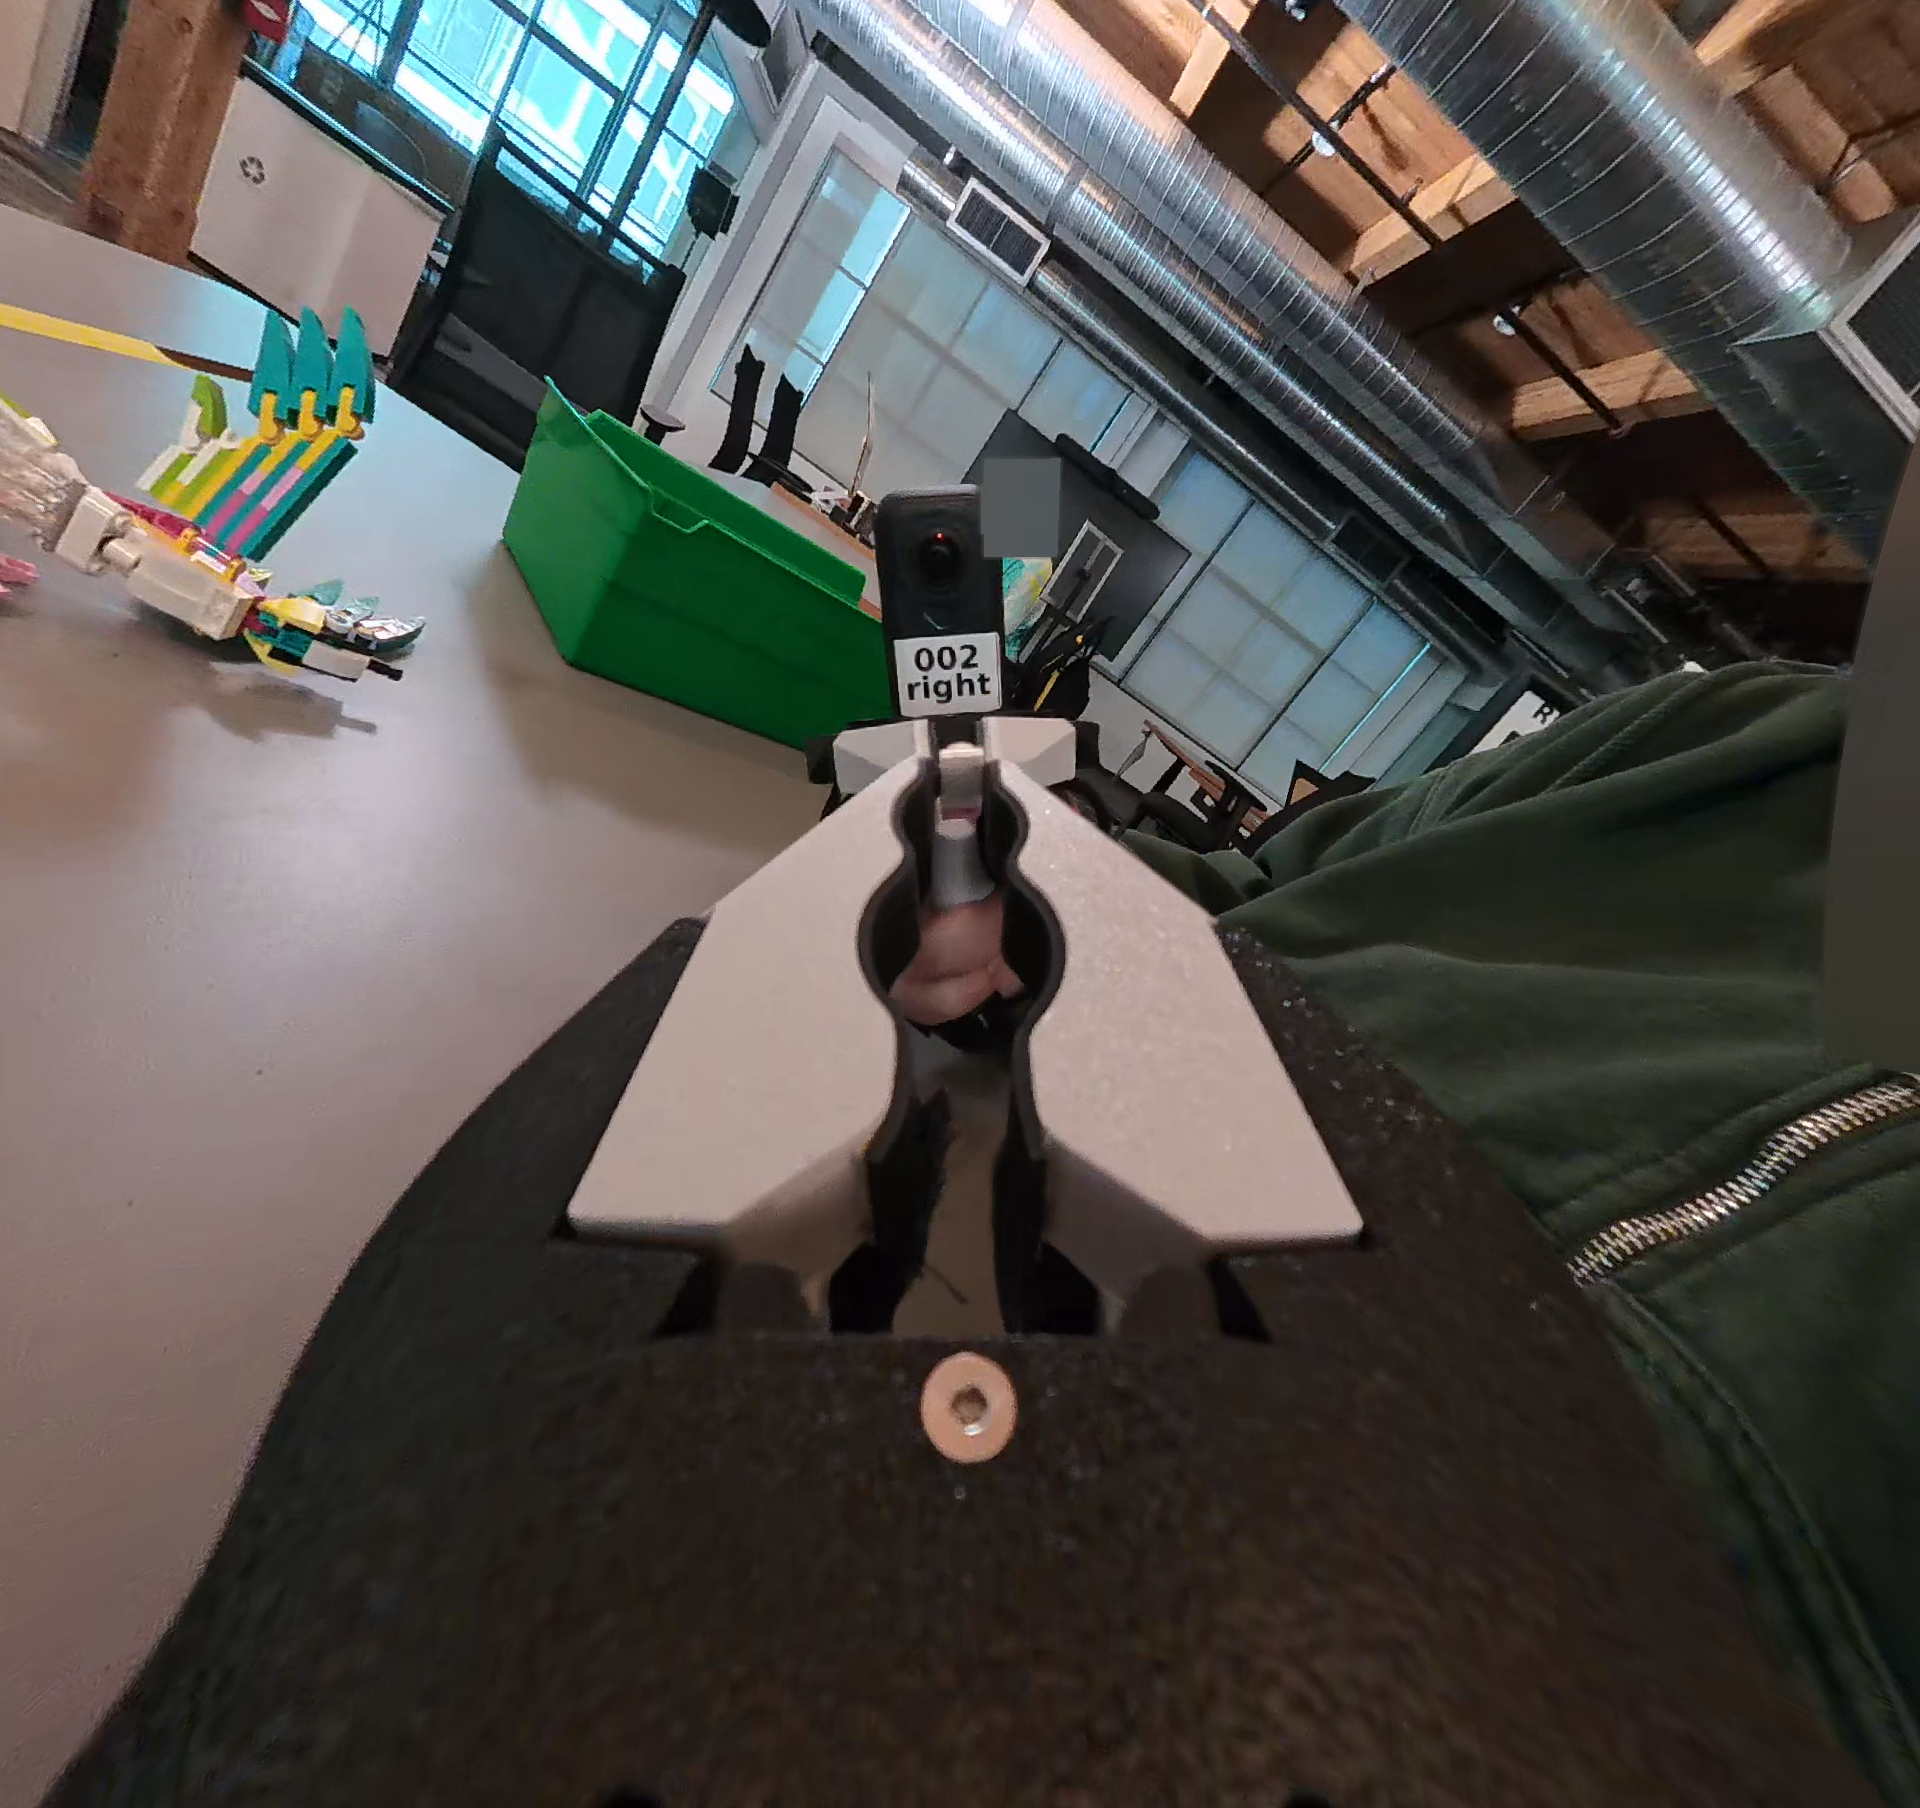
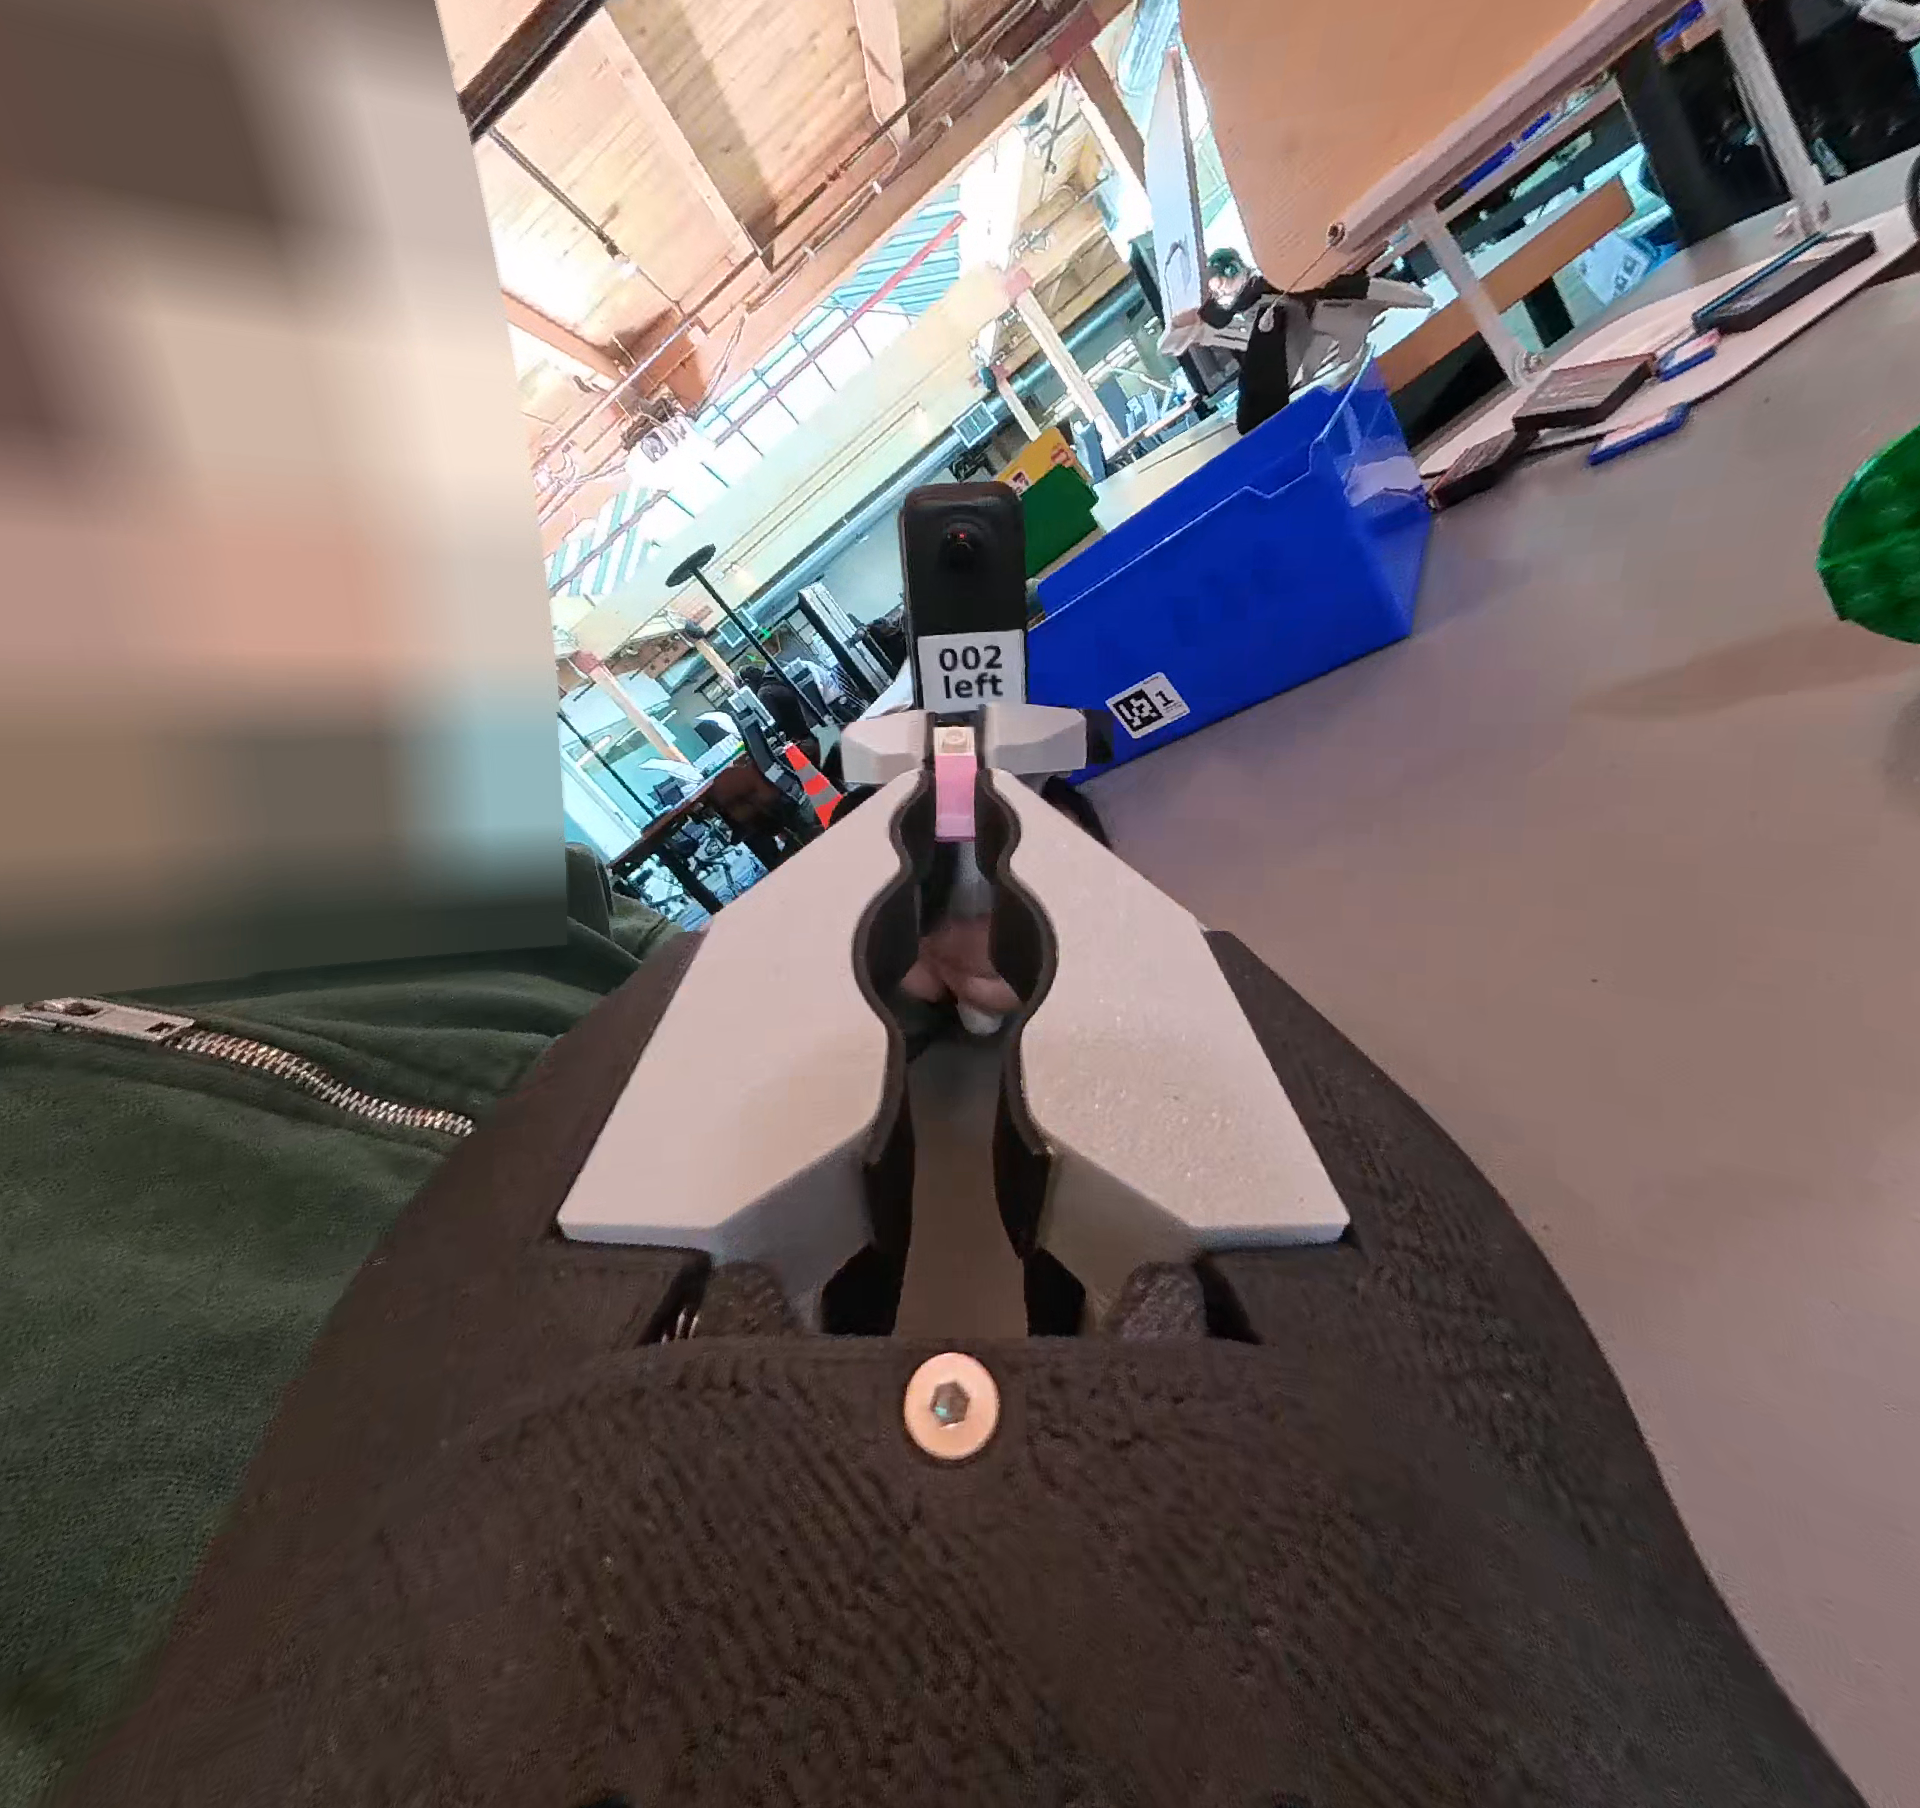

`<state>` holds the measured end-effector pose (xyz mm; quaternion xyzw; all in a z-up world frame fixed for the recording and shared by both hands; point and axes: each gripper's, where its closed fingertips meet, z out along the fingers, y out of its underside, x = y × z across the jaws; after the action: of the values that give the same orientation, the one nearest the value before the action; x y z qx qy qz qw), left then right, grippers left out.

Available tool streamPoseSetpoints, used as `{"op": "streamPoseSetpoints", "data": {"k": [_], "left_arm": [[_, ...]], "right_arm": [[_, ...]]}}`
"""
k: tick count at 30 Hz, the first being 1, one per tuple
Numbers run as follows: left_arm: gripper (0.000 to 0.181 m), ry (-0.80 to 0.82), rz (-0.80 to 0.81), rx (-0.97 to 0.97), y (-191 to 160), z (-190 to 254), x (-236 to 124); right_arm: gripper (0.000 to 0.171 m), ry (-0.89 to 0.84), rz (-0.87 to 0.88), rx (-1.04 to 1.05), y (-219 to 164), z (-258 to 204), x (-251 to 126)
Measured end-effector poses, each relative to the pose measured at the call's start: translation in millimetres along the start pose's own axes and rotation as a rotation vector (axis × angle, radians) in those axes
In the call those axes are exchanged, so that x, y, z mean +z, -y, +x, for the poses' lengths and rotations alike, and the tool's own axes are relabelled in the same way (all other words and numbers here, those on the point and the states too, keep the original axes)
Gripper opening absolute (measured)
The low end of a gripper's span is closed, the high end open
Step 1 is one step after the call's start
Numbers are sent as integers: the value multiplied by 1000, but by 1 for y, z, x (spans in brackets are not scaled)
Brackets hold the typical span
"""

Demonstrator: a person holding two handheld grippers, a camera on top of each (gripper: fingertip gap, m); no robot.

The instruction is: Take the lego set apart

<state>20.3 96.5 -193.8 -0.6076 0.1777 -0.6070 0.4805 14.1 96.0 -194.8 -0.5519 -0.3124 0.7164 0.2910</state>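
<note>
A small Lego sub-piece (image 2: 954,790), pink with a pale stud block at its far end, is held in the air between the two tools, which face each other tip to tip. In the right wrist view the right gripper (image 2: 954,823) has its jaws closed on the pink part. In the left wrist view the left gripper (image 1: 958,823) has its jaws closed on the pale grey end of the same piece (image 1: 958,839). Both tools therefore grip one small assembly from opposite ends.

The rest of the Lego set (image 1: 244,511), a multicoloured model with teal, yellow and pink parts, lies on the grey worktop (image 1: 312,927) well apart to the left. A green bin (image 1: 686,574) stands beyond it; a blue bin (image 2: 1236,553) stands on the other side. A green round object (image 2: 1875,553) sits at the right edge of the right wrist view. A green jacket sleeve (image 1: 1507,927) shows beside the tools.

Step in hand, as judged: splitting the two-part sub-piece. The next move likely calls for pulling or twisting the tools apart with both grips held firm, then dropping the freed parts, possibly into the bins. Risk: the small piece slips or springs away on release.
</note>
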Motion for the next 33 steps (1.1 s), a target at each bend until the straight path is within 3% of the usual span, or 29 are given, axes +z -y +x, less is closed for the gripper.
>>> {"op": "streamPoseSetpoints", "data": {"k": [9,11,13,15,18,21,25,29,33], "left_arm": [[6,64,-183,113,-12,1,-4],[6,176,-253,165,-20,-18,-16],[6,173,-177,53,-16,-22,-35],[6,148,-104,-5,-10,-21,-43],[6,178,-61,82,14,-9,-47],[6,467,-7,311,68,-11,-89],[6,1006,45,508,142,-22,-188],[6,1423,-90,610,168,-39,-271],[10,1662,-251,642,171,-55,-321]], "right_arm": [[4,-63,-13,-113,-7,-1,-3],[4,-67,170,-55,24,-1,-18],[3,-154,379,-70,71,9,-62],[4,-207,304,-133,62,11,-63],[4,-160,234,-33,41,19,-41],[5,-118,57,-2,28,28,4],[5,-68,-214,-205,16,32,114],[5,-201,-307,-572,25,67,232],[7,-310,-391,-749,19,95,299]]}}
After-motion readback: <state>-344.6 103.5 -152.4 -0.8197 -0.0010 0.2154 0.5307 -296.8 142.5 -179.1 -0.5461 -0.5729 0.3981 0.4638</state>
